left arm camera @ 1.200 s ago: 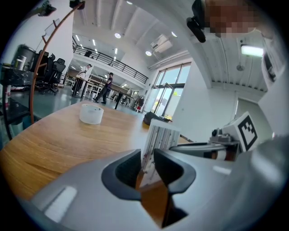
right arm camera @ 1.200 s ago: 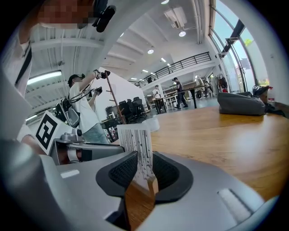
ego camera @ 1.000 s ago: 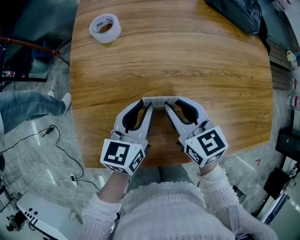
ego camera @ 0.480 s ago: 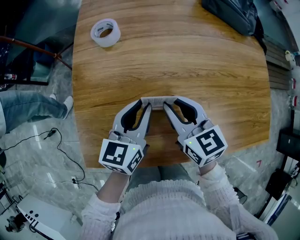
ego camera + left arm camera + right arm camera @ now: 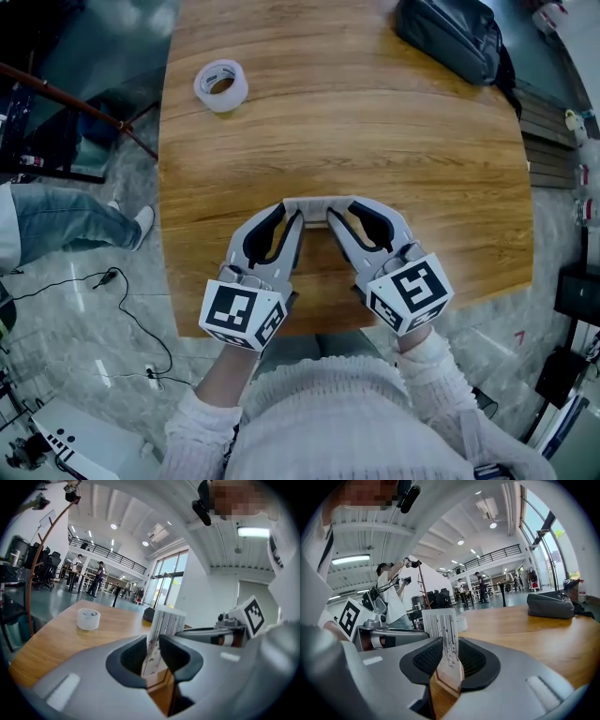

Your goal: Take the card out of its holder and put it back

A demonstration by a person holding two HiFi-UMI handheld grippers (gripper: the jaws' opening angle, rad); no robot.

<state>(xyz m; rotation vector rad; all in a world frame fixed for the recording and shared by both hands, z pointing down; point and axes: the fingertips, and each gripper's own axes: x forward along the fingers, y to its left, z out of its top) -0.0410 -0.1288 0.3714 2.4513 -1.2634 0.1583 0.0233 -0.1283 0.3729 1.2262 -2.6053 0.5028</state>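
Above the brown wooden bench [image 5: 375, 122], we pinch the white striped card [image 5: 317, 207] by both ends, its length running from left claw [image 5: 293, 209] to right claw [image 5: 339, 209].

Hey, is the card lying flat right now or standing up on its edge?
On edge. The card stands upright between the right gripper's jaws, which press on its two faces.

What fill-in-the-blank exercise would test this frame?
1. The left gripper and right gripper each clamp one end of the ___.
2. The tape roll lies near the table's far ___ corner.
3. The far right corner holds a black ___.
Missing words: card; left; bag.
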